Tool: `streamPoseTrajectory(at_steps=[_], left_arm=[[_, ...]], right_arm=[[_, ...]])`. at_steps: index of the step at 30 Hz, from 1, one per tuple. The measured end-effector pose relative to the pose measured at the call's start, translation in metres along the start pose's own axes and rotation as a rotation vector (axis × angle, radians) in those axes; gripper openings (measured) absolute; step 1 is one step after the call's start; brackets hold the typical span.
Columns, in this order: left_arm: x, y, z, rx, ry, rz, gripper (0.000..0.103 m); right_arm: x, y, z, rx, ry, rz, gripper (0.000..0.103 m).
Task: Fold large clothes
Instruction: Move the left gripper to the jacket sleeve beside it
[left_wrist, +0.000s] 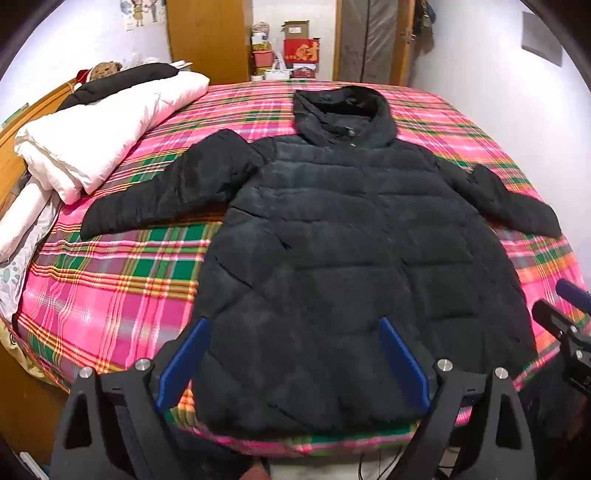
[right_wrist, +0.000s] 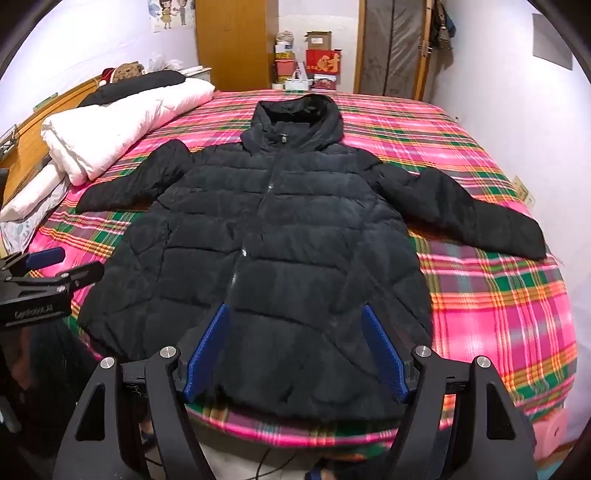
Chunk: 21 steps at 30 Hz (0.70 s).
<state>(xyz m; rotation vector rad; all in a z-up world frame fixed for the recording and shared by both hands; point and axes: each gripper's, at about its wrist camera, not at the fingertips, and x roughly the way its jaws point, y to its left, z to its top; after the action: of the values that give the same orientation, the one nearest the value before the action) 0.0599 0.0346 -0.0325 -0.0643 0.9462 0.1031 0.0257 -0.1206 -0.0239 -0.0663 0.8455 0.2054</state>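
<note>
A black hooded puffer jacket (left_wrist: 332, 240) (right_wrist: 295, 221) lies spread flat and zipped on the bed, front up. Its hood (left_wrist: 343, 110) (right_wrist: 295, 118) points to the far side and both sleeves (left_wrist: 166, 195) (right_wrist: 480, 218) are stretched outward. My left gripper (left_wrist: 292, 325) hovers open over the hem's left part, nothing between its blue fingers (left_wrist: 184, 362). My right gripper (right_wrist: 294, 308) hovers open over the hem near the zipper, also holding nothing. Each gripper shows at the edge of the other's view: the right gripper (left_wrist: 561, 302) and the left gripper (right_wrist: 66, 264).
A pink-green plaid sheet (left_wrist: 110, 280) (right_wrist: 498, 295) covers the bed. A rolled white duvet (left_wrist: 103, 136) (right_wrist: 122, 122) with dark clothing on it lies along the wooden headboard at left. Boxes (left_wrist: 295, 51) stand behind the bed's far edge beside a wardrobe and door.
</note>
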Motion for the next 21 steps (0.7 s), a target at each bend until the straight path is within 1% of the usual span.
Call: streamPoseTrajectory(at_steps=[6,8,11,12,14,18,19,20,21], left_arm=[[0.033,0.040,0.036,-0.064,-0.003,0.020,0.093],[0.045,0.055,0.048,-0.086,-0.007,0.024,0.093],[0.061,0.081,0.066,-0.127,-0.019,0.041,0.093],[0.066,0.091,0.072,-0.143,-0.021,0.043,0.091],[0.079,0.112,0.083,-0.181,-0.017,0.037,0.088],[0.109,0.146,0.097,-0.236,0.023,0.016,0.086],[0.116,0.154,0.100,-0.247,0.033,0.021,0.086],[0.122,0.160,0.101,-0.253,0.039,0.024,0.086],[0.129,0.165,0.102,-0.259,0.044,0.029,0.086]], right_arm=[[0.045,0.005,0.036,-0.023,-0.004,0.005,0.074],[0.050,0.010,0.043,-0.029,0.000,0.001,0.074],[0.075,0.008,0.057,-0.022,0.022,-0.025,0.074],[0.082,0.009,0.062,-0.023,0.033,-0.023,0.074],[0.096,0.011,0.069,-0.024,0.048,-0.011,0.074],[0.121,0.014,0.079,-0.026,0.088,0.034,0.074],[0.125,0.017,0.083,-0.020,0.070,0.054,0.074],[0.130,0.019,0.085,-0.029,0.077,0.062,0.074],[0.134,0.021,0.088,-0.037,0.066,0.070,0.074]])
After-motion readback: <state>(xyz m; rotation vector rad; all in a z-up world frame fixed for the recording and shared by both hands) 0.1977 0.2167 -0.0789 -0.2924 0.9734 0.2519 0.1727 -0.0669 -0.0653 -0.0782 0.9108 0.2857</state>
